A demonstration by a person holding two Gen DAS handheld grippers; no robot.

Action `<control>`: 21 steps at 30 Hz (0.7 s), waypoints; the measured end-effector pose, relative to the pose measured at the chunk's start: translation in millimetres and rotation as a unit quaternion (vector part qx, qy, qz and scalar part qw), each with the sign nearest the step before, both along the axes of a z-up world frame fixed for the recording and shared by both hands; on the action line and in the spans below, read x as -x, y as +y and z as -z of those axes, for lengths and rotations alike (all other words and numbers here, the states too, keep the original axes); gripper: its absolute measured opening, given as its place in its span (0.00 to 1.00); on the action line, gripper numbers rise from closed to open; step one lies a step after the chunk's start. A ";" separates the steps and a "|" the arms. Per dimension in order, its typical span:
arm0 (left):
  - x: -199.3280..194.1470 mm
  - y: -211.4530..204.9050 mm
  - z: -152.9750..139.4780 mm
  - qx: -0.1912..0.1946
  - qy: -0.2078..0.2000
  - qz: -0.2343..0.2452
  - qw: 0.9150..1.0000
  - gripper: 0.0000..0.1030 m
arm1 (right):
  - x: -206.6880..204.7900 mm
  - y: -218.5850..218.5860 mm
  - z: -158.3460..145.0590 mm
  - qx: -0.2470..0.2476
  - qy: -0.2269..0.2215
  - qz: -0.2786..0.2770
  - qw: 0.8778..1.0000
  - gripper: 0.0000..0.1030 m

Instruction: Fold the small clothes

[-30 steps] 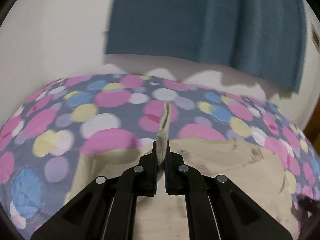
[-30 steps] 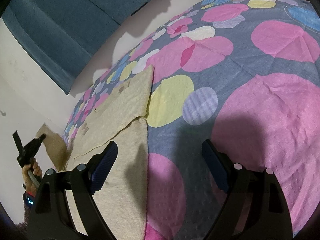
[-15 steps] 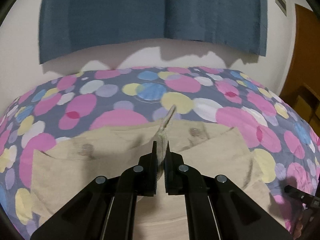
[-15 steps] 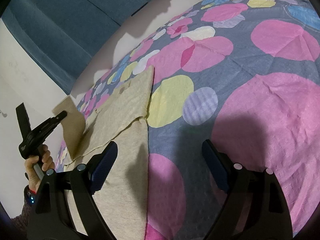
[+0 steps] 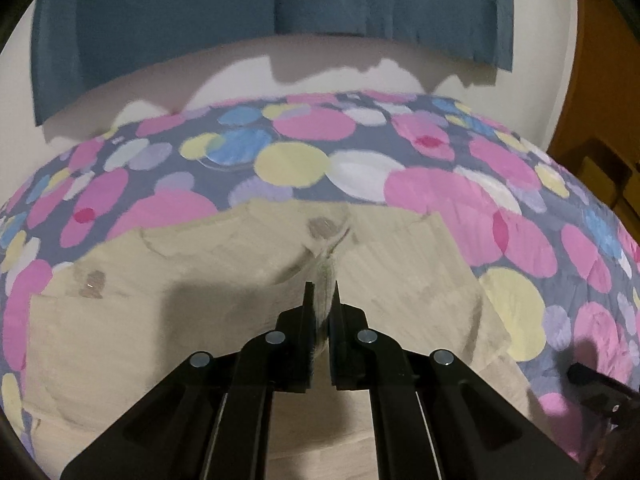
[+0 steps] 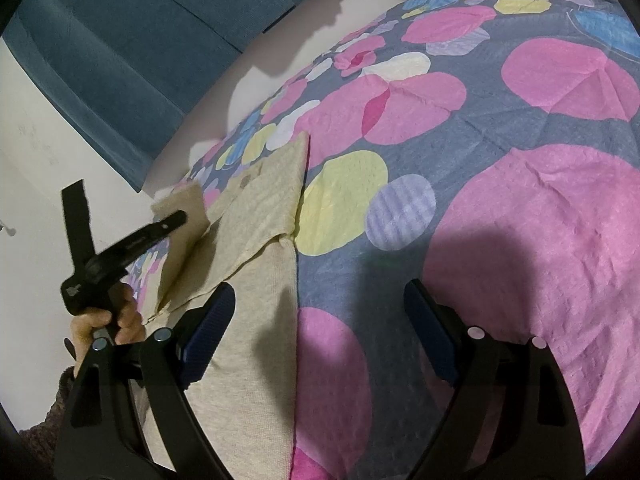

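A beige knit garment lies spread on the polka-dot bedcover. My left gripper is shut on a fold of the garment and holds it lifted over the cloth. From the right wrist view I see the left gripper holding a raised beige flap above the garment. My right gripper is open and empty, low over the bedcover at the garment's right edge.
A blue curtain hangs on the white wall behind the bed. A wooden door and furniture stand at the right. The bedcover extends far to the right of the garment.
My left gripper has carried the held flap inward over the garment, toward its middle and the right gripper. The right gripper has stayed still and open.
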State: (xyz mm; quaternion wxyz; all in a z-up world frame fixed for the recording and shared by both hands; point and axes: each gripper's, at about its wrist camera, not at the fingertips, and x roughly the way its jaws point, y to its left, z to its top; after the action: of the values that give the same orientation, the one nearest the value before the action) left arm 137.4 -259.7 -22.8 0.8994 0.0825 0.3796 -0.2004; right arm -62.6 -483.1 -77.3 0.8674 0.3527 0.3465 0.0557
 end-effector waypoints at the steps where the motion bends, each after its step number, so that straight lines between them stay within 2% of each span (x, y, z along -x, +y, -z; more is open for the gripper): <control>1: -0.3 -3.2 5.0 -0.004 0.006 0.001 1.000 0.05 | -0.4 0.5 -0.1 0.000 0.000 0.000 1.000 0.84; 5: 1.1 -9.7 14.7 -0.005 0.018 0.006 1.000 0.13 | 0.1 0.0 -0.1 0.000 0.000 0.000 1.000 0.84; 8: 8.5 -16.2 12.4 0.011 0.023 0.025 0.999 0.27 | 0.2 -0.2 0.1 0.000 0.000 0.000 1.000 0.84; 10: 18.1 -21.7 4.3 0.024 0.014 0.041 0.999 0.43 | 0.2 -0.2 0.1 0.000 0.000 0.000 1.000 0.84; 12: 26.9 -26.5 -5.4 0.042 0.014 0.060 0.997 0.48 | 0.2 -0.2 0.2 0.000 0.000 0.000 1.000 0.84; 17: 41.7 -16.0 -34.7 0.087 0.020 0.081 0.993 0.50 | 0.4 -0.6 0.4 0.000 0.000 0.000 1.000 0.84; 21: 45.6 30.4 -51.7 0.099 -0.001 0.058 0.993 0.50 | 1.4 -0.6 0.2 -0.001 -0.002 0.000 1.000 0.84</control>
State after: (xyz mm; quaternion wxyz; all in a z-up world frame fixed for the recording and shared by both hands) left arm 91.8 -229.3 28.8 0.8904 0.0151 0.3516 -0.2887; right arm -64.0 -483.7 -77.5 0.8678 0.3534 0.3448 0.0563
